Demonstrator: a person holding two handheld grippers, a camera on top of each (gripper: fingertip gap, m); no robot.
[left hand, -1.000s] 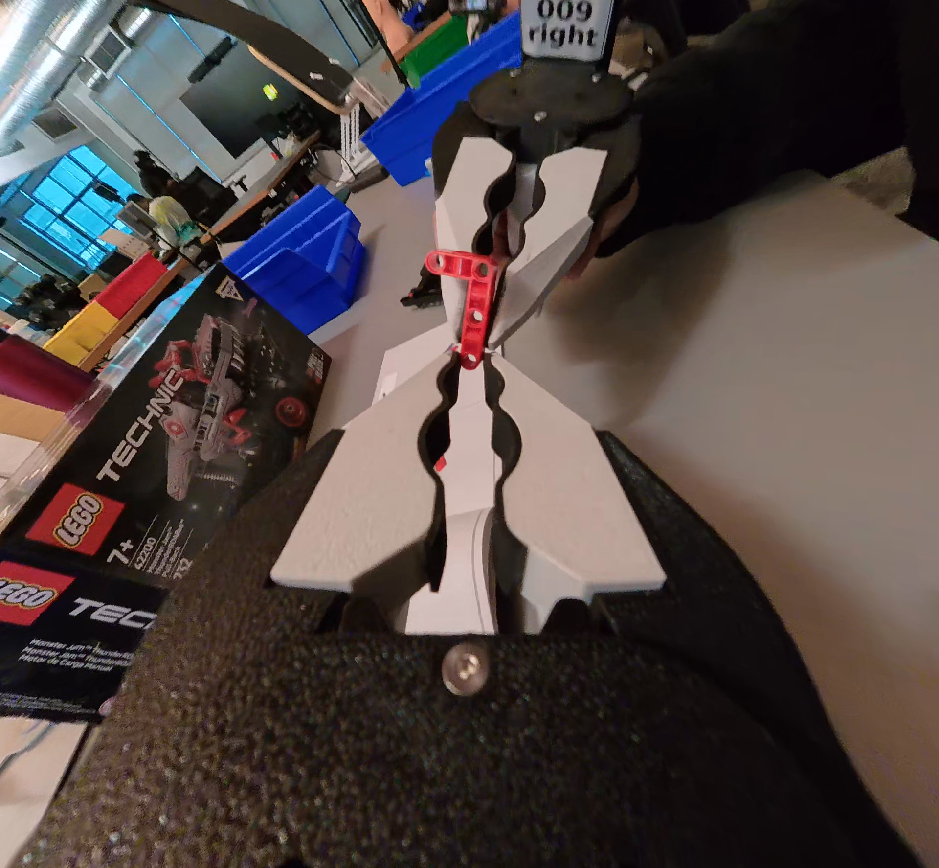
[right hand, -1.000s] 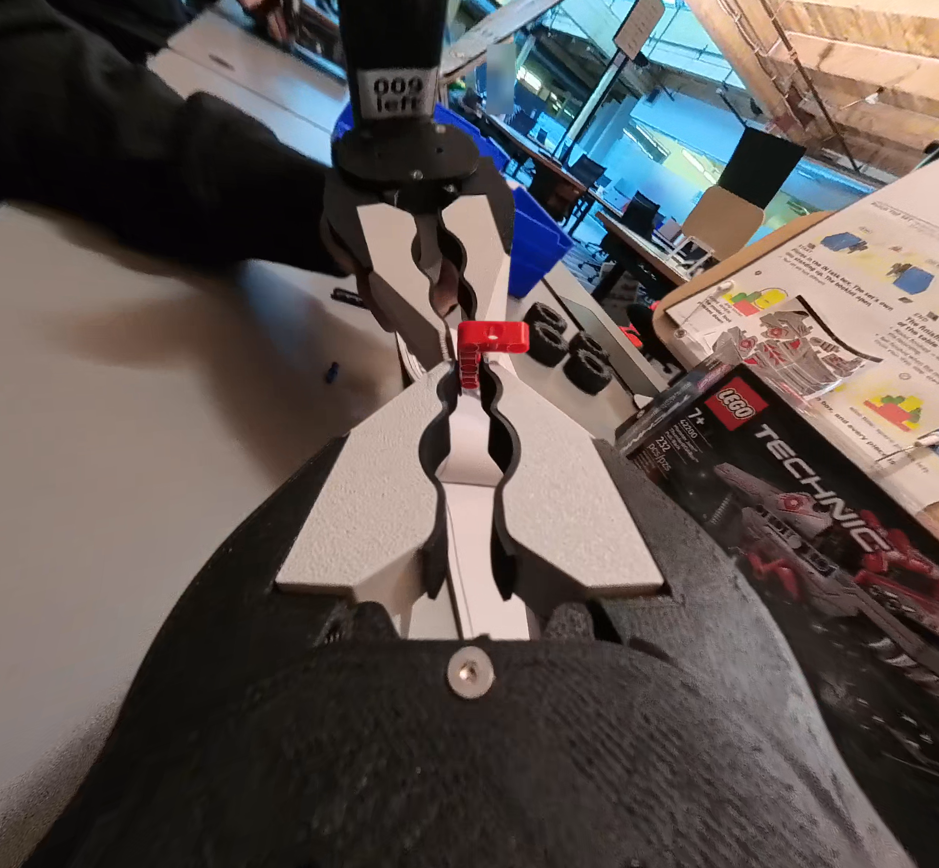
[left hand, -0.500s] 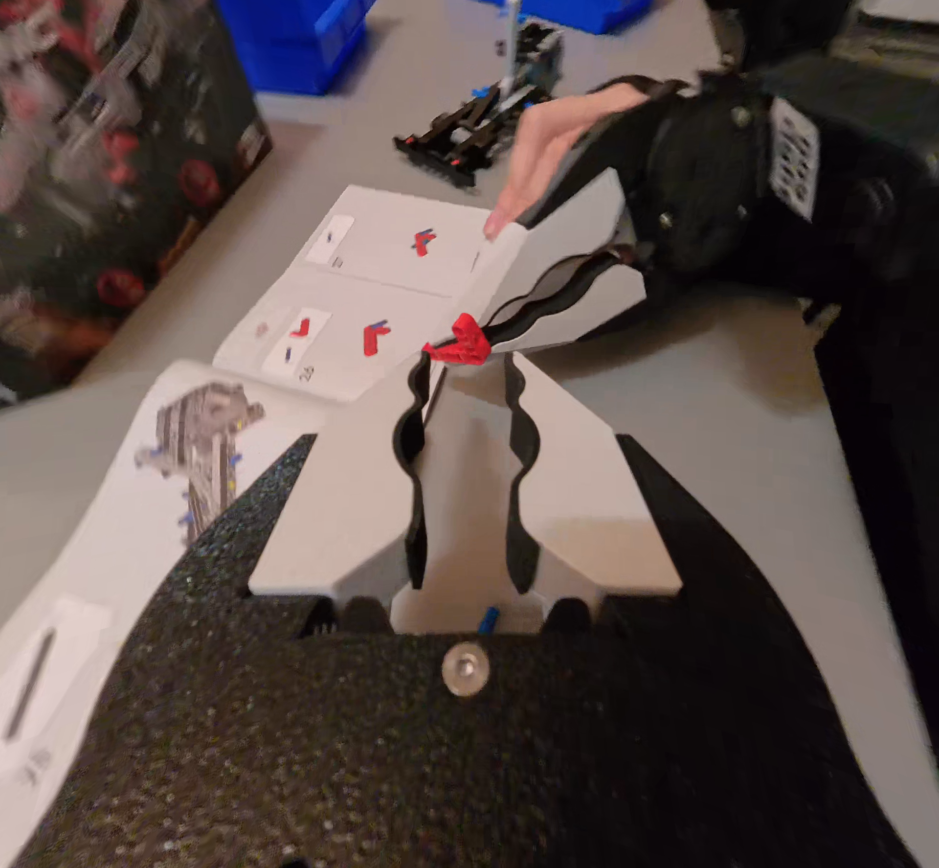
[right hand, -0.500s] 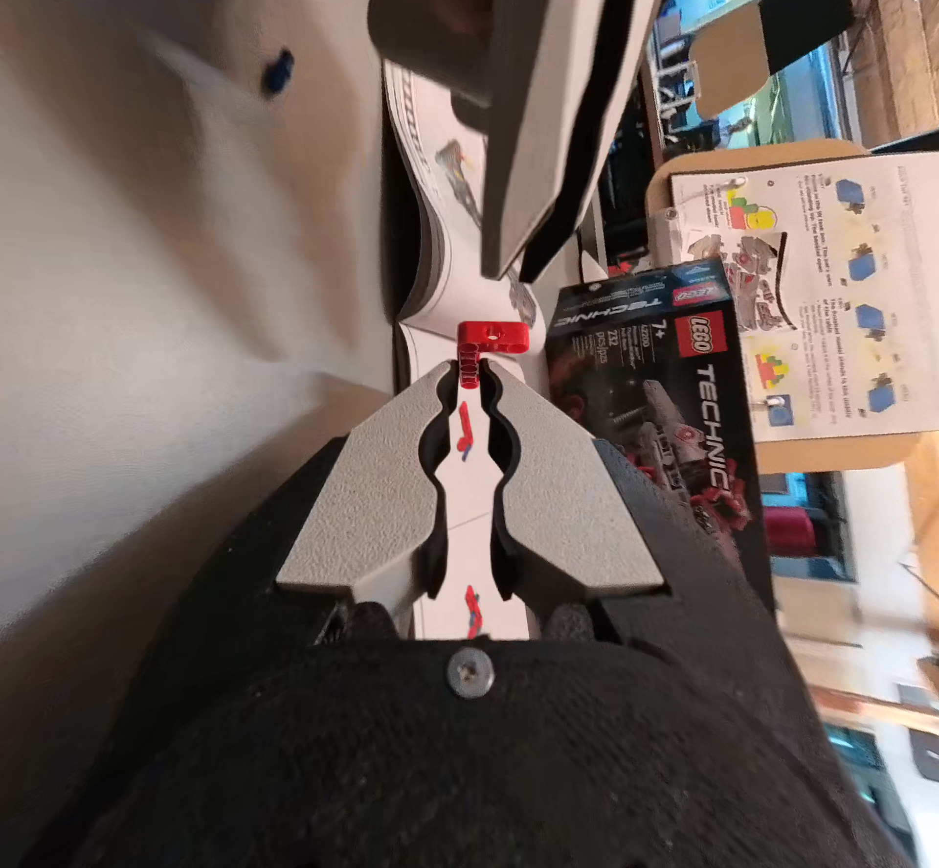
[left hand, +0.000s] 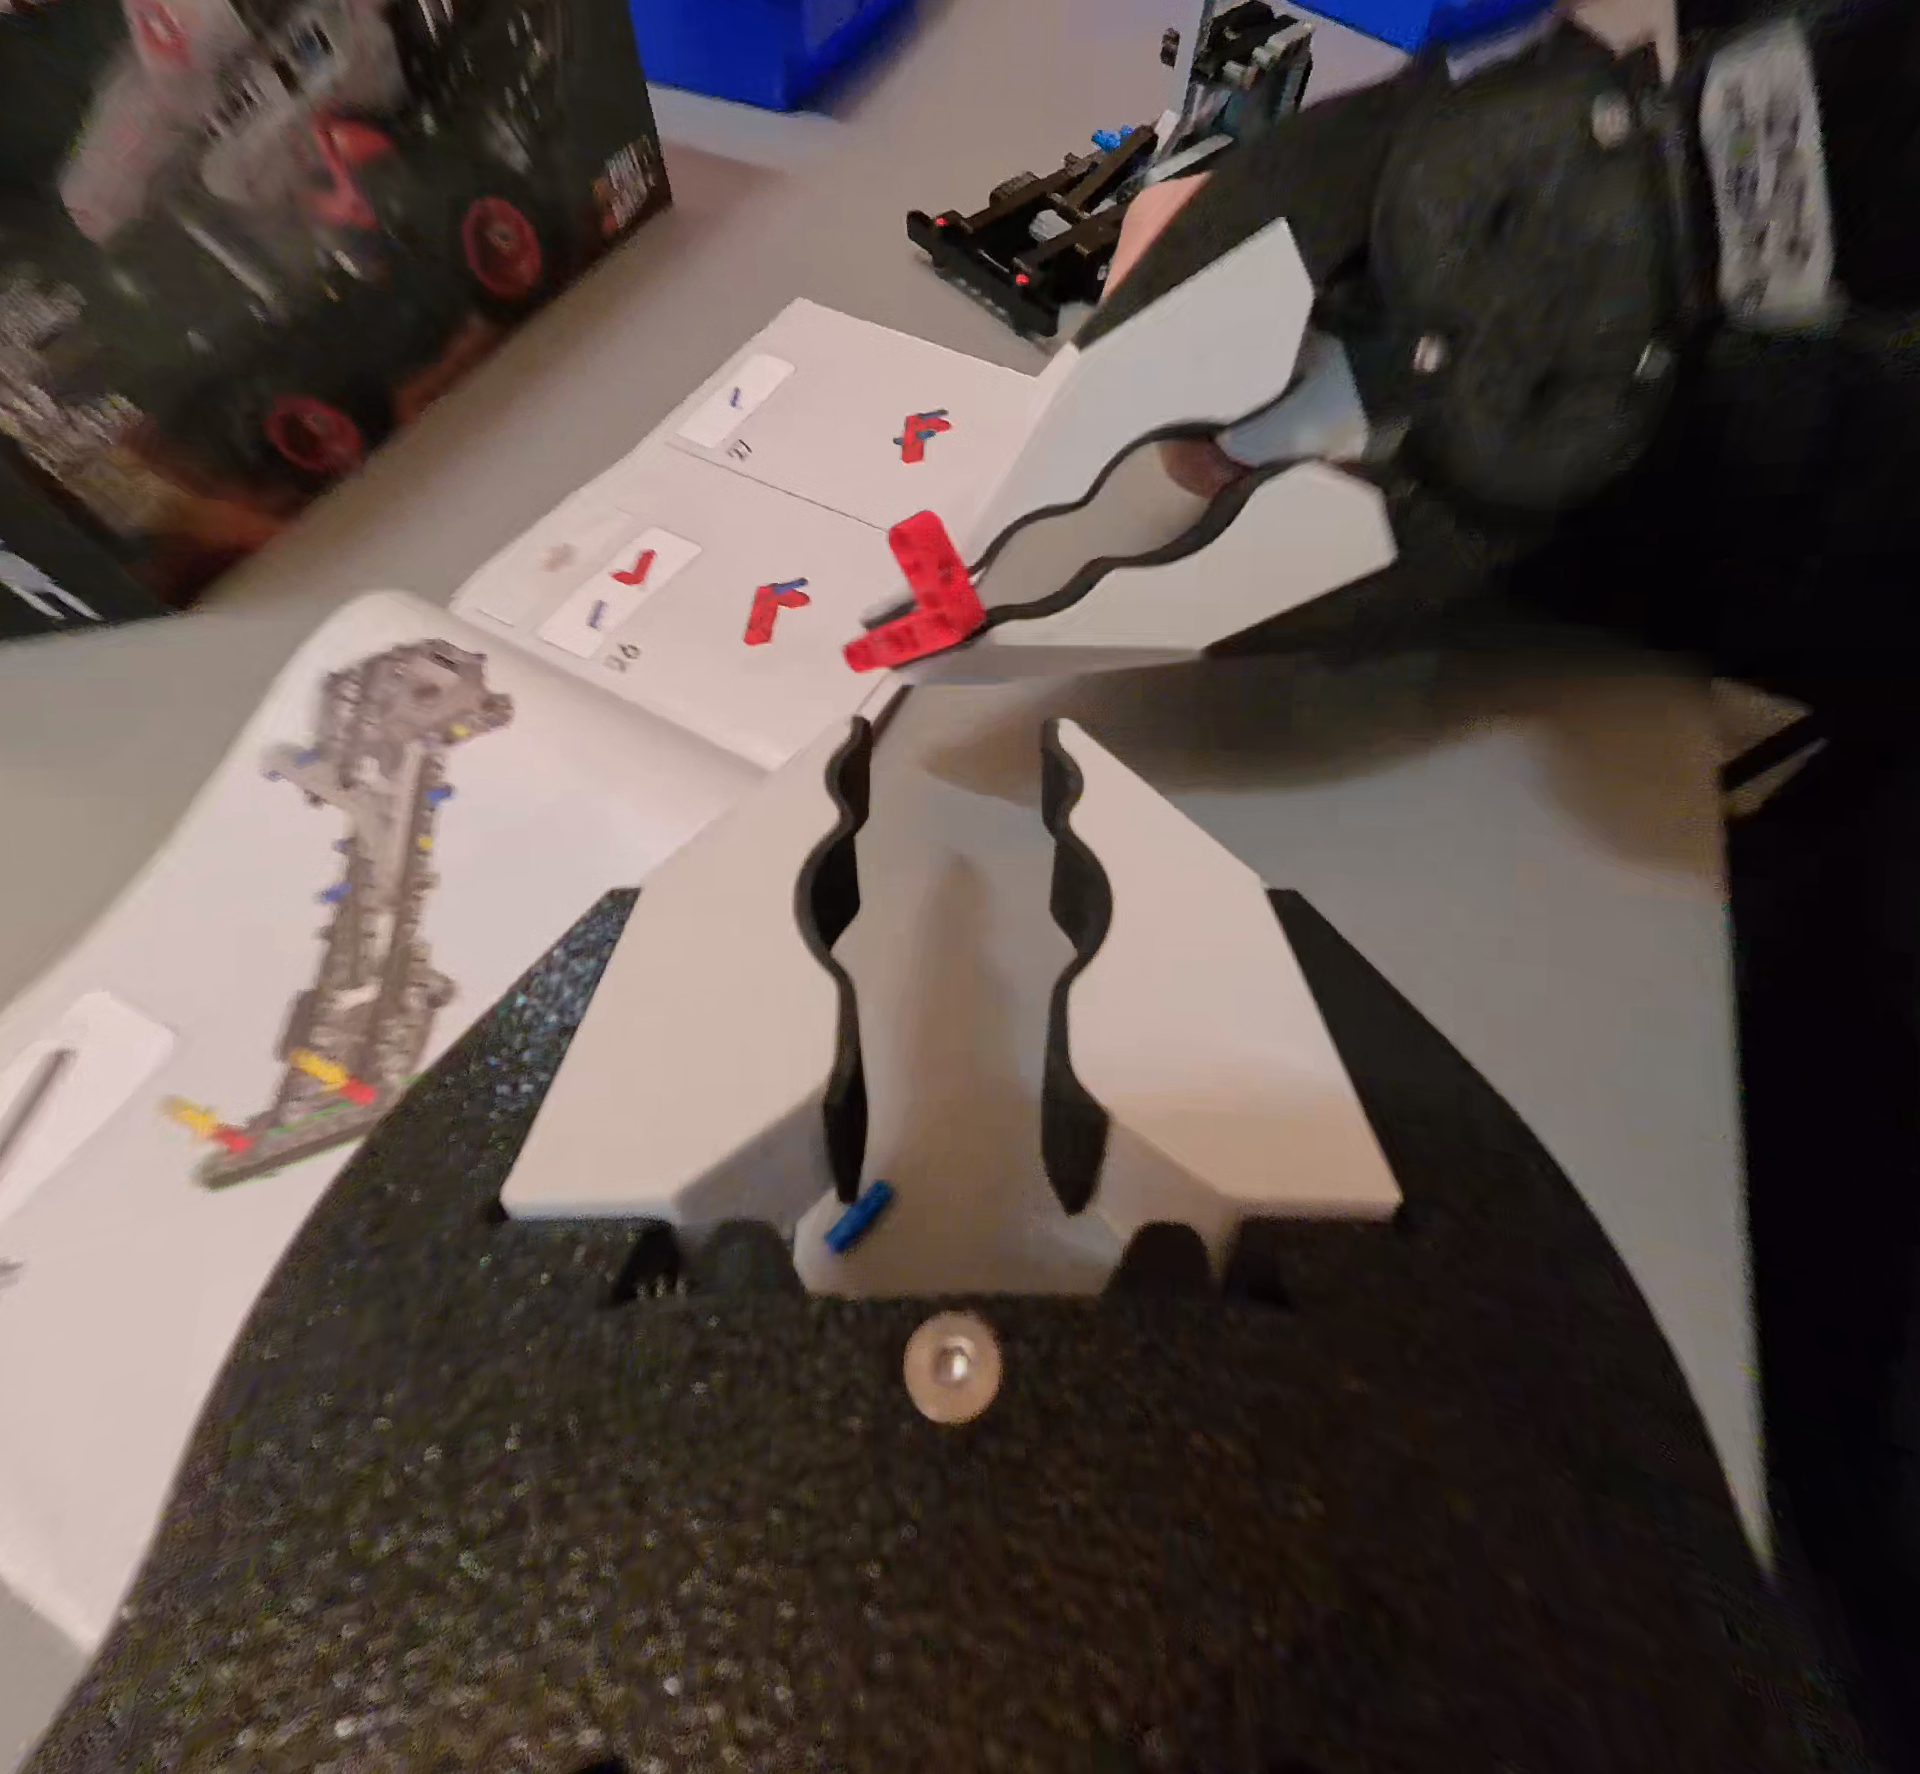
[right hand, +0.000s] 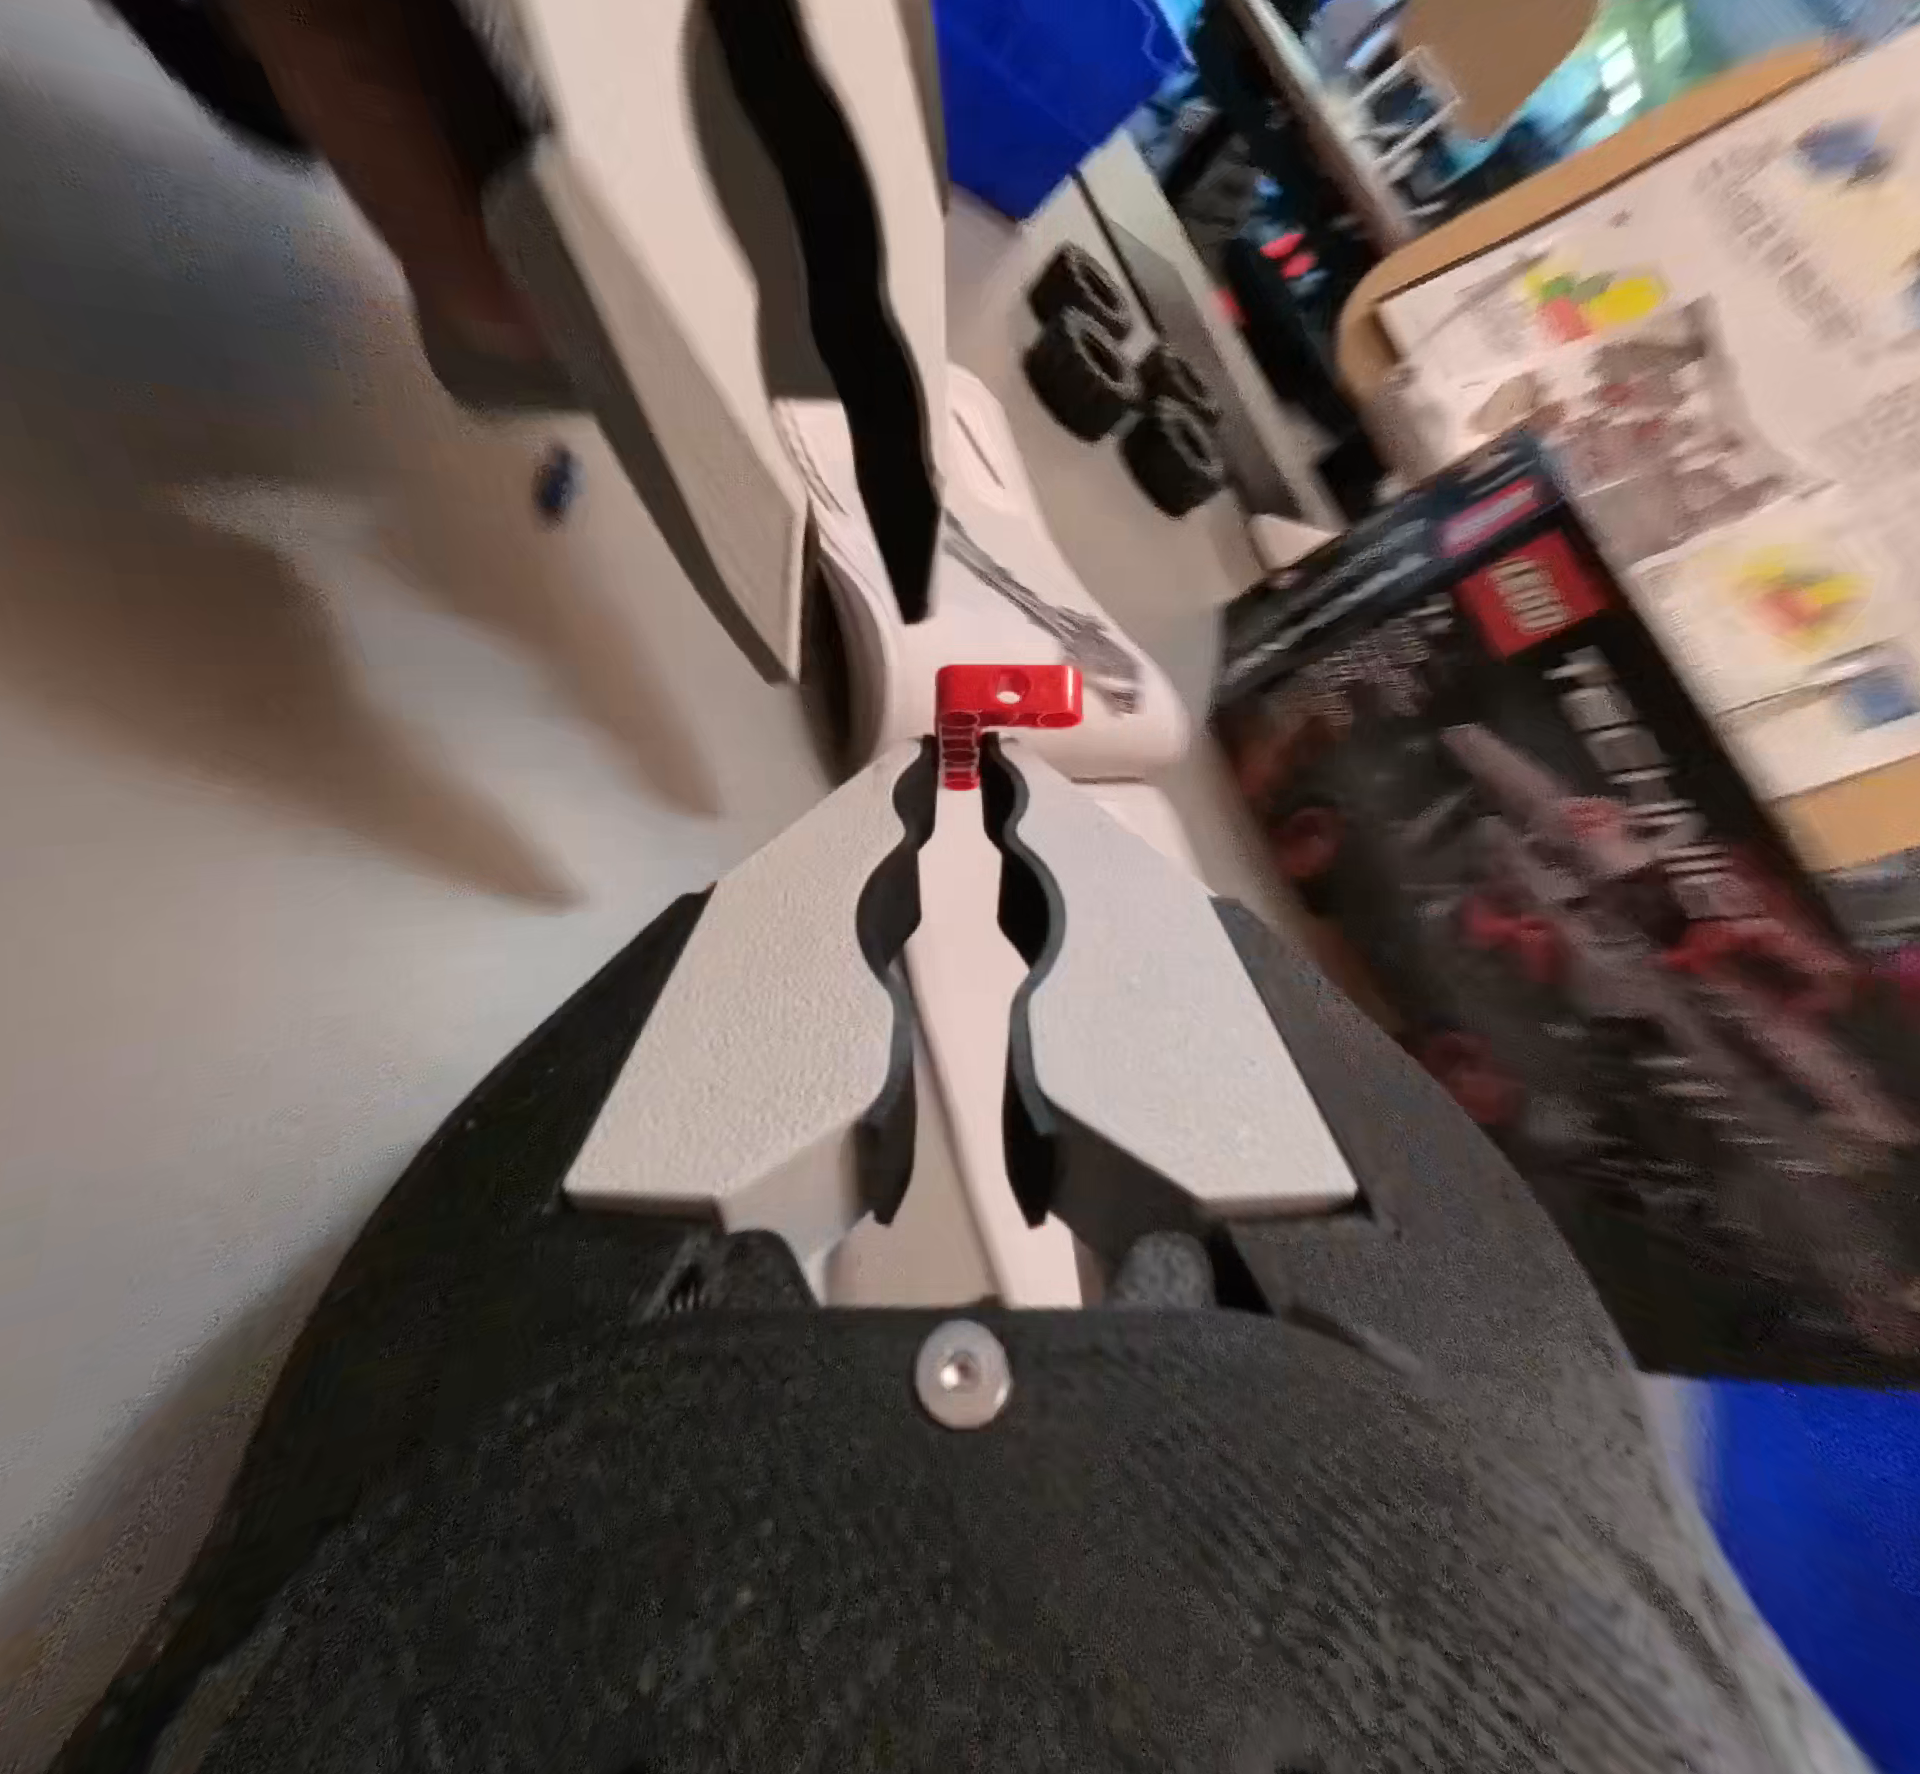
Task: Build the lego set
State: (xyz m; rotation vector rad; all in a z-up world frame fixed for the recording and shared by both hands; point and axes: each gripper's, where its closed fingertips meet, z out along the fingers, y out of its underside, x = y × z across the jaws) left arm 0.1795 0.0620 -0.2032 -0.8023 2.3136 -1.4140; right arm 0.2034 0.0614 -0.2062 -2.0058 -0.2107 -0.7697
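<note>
Right gripper (right hand: 961, 753): I grip the red L-beam (right hand: 1003, 701).
Left gripper (left hand: 951, 737): mine, spread, empty.
Left view only: blue pin (left hand: 858, 1213), open instruction booklet (left hand: 582, 737).

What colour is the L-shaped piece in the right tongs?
Red. The L-shaped piece, pinched at the tips of the right tongs, shows sharpest in the right wrist view.

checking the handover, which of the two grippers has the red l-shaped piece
The right gripper has it: its fingertips are shut on one leg of the red L-shaped piece. The left gripper is open and holds nothing.
</note>
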